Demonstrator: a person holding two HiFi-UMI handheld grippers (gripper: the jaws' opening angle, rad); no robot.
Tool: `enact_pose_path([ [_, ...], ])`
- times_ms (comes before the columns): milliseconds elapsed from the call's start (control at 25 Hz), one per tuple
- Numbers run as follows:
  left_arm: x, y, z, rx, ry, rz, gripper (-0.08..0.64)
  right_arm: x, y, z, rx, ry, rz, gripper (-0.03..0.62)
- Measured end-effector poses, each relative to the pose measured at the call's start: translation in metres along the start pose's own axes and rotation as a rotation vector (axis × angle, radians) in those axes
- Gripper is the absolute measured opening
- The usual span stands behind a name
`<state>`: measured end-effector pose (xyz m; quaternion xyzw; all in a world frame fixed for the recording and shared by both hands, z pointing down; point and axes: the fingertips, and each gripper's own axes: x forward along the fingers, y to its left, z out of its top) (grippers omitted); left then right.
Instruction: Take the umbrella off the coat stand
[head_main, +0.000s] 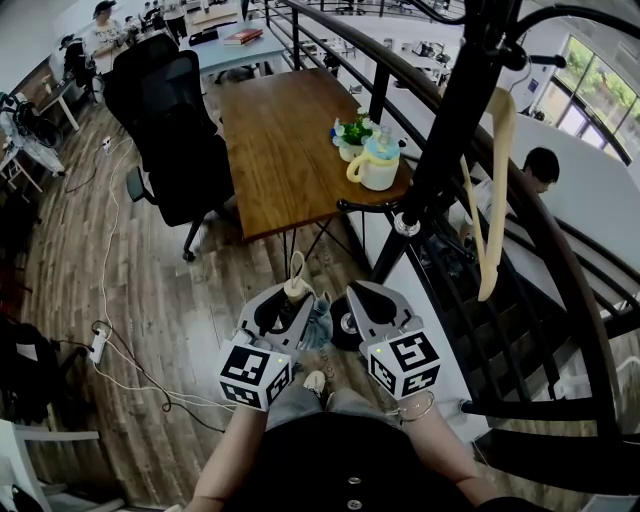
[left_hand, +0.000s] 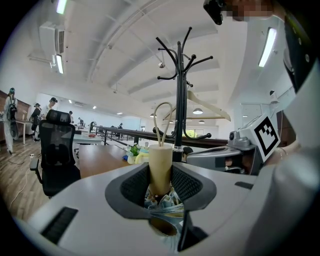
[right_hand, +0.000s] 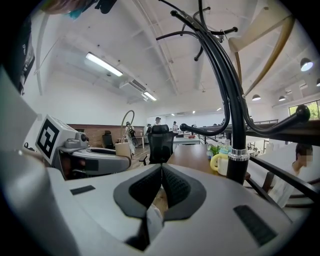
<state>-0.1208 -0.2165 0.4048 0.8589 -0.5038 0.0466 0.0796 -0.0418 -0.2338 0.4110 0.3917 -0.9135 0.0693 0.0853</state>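
**In my left jaws: the umbrella, clear of the stand**

Between the jaws of my left gripper (head_main: 283, 310) sits the small folded umbrella with a beige cylindrical handle (left_hand: 160, 167). The jaws stand part open and press on it from both sides. Its blue patterned fabric bunches below the handle, and a pale cord loop rises from the handle's top at twelve o'clock. The umbrella touches only my jaws and is apart from the tall black metal coat stand (left_hand: 179, 100), which rises beyond it at about one o'clock in the left gripper view. In the head view, a pale wooden coat hanger (head_main: 495, 180) hangs on the stand at two o'clock from my grippers.

My right gripper (right_hand: 161, 172) is just beside the left one, at its three o'clock. Its jaws are closed together with nothing between them.

Ahead at eleven o'clock is the brown wooden counter (head_main: 270, 150). Near its right edge it carries a white jug with a yellow handle and teal lid (head_main: 378, 165) and a small green potted plant (head_main: 352, 132). A black office chair (head_main: 175, 140) stands at the counter's nine o'clock, on the wooden plank floor (head_main: 90, 290).
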Motion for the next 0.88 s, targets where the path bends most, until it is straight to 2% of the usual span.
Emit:
enact_pose_path([
  [880,0.0035,-0.0041,-0.0012,-0.019,0.000,-0.022,0.143,0.0018,0.0025,-0.0073,0.011,0.018,0.017,0.028],
])
